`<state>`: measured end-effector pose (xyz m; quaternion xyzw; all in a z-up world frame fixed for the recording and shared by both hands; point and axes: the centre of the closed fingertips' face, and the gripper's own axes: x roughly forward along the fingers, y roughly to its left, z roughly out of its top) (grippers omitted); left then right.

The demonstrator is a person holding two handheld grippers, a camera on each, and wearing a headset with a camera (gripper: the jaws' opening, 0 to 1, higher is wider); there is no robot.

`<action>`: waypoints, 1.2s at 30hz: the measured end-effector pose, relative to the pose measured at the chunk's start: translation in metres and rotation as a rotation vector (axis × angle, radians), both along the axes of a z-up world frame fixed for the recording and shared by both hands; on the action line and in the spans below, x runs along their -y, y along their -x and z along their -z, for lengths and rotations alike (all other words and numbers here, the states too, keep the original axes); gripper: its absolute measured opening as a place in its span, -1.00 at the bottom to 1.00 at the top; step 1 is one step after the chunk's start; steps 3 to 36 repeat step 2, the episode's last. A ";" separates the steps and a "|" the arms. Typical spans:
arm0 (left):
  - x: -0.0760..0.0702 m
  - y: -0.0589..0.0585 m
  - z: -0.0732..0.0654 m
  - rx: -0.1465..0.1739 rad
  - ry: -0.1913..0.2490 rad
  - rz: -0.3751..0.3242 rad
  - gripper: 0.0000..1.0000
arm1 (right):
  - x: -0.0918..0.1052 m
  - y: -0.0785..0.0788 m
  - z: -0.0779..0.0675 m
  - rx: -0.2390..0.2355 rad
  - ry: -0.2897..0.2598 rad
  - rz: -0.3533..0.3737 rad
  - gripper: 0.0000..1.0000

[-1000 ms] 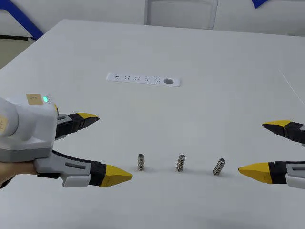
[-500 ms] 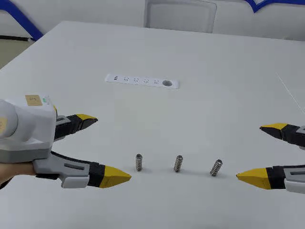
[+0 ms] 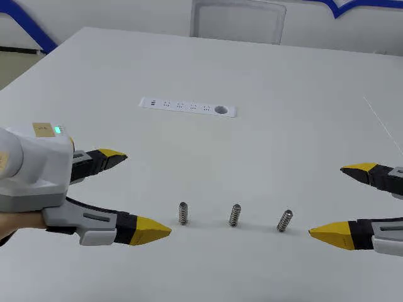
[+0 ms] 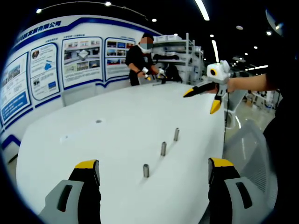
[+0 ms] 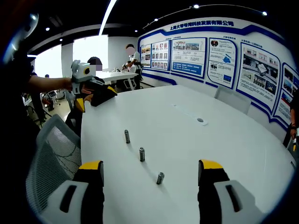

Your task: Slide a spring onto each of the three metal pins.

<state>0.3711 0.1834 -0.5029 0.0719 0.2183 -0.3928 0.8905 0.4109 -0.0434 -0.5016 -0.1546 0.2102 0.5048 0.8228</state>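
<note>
Three short metal pins stand in a row on the white table [image 3: 264,75], each with a spring around it: a left pin [image 3: 183,213], a middle pin [image 3: 235,215] and a right pin [image 3: 284,220]. The same row appears in the left gripper view [image 4: 163,148] and the right gripper view [image 5: 141,154]. My left gripper [image 3: 135,194] hovers open left of the row, its yellow fingertips [image 4: 87,164] wide apart and empty. To the right of the row my right gripper [image 3: 345,200] is open too, nothing between its fingertips [image 5: 210,164].
A white power strip [image 3: 187,106] lies on the table beyond the pins. A grey chair [image 3: 237,19] stands at the far edge, and a mesh chair [image 5: 51,158] at the near side. Other people stand farther back in the room.
Both grippers have held nearly still, the right one drifting slightly left. The springs stay on their pins; the small shift of the scene comes from the head camera.
</note>
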 end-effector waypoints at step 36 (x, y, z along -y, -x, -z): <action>0.000 0.000 0.001 -0.001 -0.001 0.001 0.97 | -0.001 0.000 0.000 -0.001 0.000 -0.001 0.69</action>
